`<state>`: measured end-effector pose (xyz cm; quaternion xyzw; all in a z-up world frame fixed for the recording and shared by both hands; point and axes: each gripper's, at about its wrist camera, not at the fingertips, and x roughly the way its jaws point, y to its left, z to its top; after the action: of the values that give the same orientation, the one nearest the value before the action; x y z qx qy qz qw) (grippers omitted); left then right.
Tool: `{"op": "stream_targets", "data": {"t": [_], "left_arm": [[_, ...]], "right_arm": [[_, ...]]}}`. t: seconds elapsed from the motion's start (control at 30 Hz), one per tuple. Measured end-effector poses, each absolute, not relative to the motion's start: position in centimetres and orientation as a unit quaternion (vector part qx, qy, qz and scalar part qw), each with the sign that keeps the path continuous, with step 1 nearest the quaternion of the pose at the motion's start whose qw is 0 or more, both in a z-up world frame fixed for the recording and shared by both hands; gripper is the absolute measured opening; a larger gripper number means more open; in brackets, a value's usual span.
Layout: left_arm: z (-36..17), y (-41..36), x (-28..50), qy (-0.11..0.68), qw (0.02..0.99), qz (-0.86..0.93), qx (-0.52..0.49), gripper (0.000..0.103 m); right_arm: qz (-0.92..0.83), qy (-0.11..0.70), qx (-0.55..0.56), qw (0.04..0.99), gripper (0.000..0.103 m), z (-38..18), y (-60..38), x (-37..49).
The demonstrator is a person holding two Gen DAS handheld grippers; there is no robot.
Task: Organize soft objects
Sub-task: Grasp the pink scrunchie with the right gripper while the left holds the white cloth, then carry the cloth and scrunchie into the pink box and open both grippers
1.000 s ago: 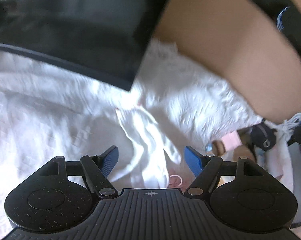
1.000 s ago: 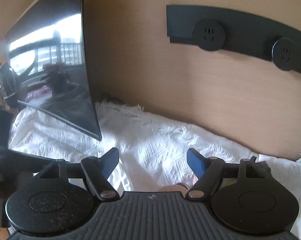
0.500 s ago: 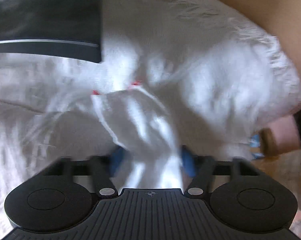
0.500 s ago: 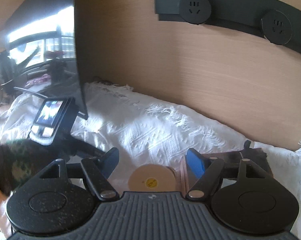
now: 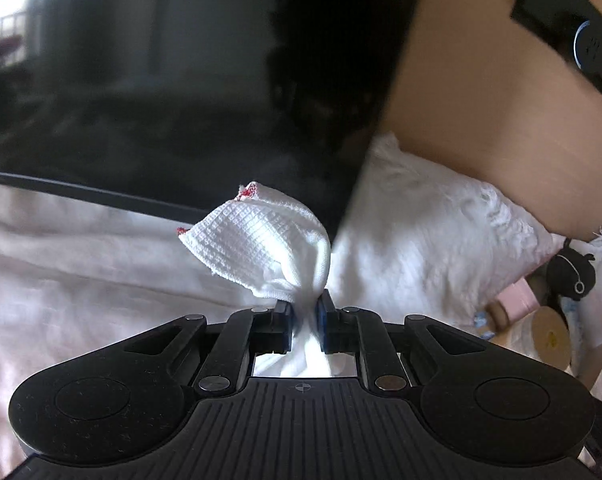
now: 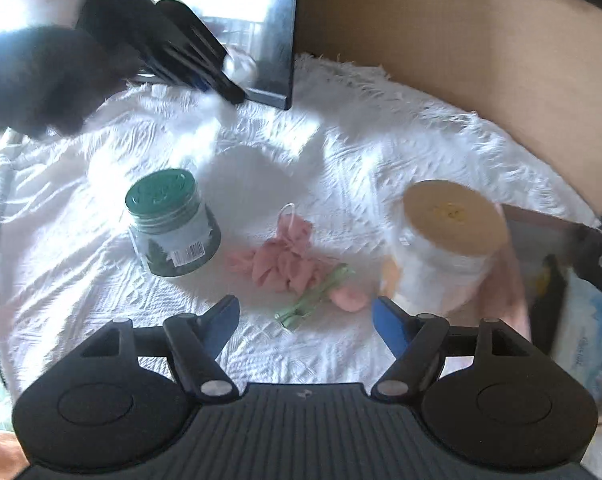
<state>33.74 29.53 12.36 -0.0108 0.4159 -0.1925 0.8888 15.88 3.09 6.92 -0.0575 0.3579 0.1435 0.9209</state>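
My left claw (image 5: 305, 312) clamped on a white cloth (image 5: 261, 236) before the dark screen (image 5: 181, 80), right claw (image 6: 305, 320) spread apart above the white bedspread (image 6: 341, 152), pink fabric (image 6: 285, 260) below

We see daylight blowing out the white cloth (image 6: 261, 136), glare on the dark screen (image 6: 257, 12), motion blur upper left, and fisheye bending at edges.

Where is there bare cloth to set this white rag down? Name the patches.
Bare white cloth lies left of the green jar, and behind it toward the dark screen. Crowded: pink fabric between jar and tan-lidded jar.
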Motion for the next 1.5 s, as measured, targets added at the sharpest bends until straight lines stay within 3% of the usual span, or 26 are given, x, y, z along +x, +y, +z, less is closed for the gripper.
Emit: {"op": "stream_targets", "data": {"t": [0.27,0.37,0.47,0.5,0.53,0.83,1.0,1.5], "left_arm": [[11.3,36.1,32.5,0.417,0.895,-0.152,-0.040,0.015],[11.4,38.1,31.8,0.410,0.899,-0.143,-0.050,0.015],[11.7,39.2,31.3,0.406,0.902,-0.137,-0.058,0.015],[11.9,39.5,31.1,0.405,0.902,-0.137,-0.059,0.015],[12.0,39.5,30.9,0.405,0.902,-0.138,-0.059,0.015],[16.7,36.3,27.7,0.354,0.913,-0.194,-0.060,0.015],[19.4,33.3,25.2,0.334,0.914,-0.224,-0.053,0.015],[19.0,17.5,20.2,0.365,0.859,-0.360,-0.009,0.015]], "right_arm": [[0.130,0.334,-0.154,0.921,0.069,4.6,8.4,20.1],[0.129,0.351,-0.162,0.913,0.062,3.4,9.1,22.4],[0.147,0.381,-0.127,0.904,0.041,3.1,8.6,24.2],[0.156,0.398,-0.106,0.898,0.017,3.5,8.3,24.8],[0.163,0.412,-0.092,0.892,0.013,4.2,8.2,25.2],[0.218,0.335,0.000,0.917,0.013,18.9,5.9,23.1],[0.213,0.296,0.009,0.931,0.013,24.0,3.9,19.3],[0.157,0.301,0.019,0.940,0.013,24.9,-5.8,9.2]]}}
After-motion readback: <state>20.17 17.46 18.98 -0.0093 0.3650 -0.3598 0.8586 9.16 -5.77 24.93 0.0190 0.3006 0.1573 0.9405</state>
